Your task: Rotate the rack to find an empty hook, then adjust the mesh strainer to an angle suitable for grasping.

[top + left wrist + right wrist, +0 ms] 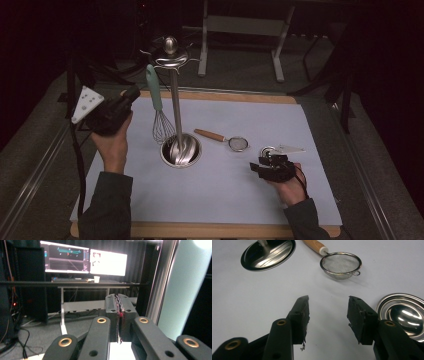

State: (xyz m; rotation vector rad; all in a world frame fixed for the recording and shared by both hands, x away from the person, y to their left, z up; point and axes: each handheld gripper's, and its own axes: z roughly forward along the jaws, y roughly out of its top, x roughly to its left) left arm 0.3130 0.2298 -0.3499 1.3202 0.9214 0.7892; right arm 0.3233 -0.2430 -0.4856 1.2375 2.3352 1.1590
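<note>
One stand (176,100), one whisk (159,107) hanging at its 9 o'clock, one strainer (230,140), one steel dish (405,315). Left gripper (119,305) raised, jaws pressed together on nothing (mint handle looming beside). Right gripper (328,311) low over the mat (225,200), jaws apart; strainer at 12 o'clock, dish at 3.

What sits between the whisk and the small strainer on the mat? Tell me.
The utensil stand rises between the whisk and the strainer, its round steel base on the mat. The strainer's wooden handle points toward it, as the high view shows.
</note>
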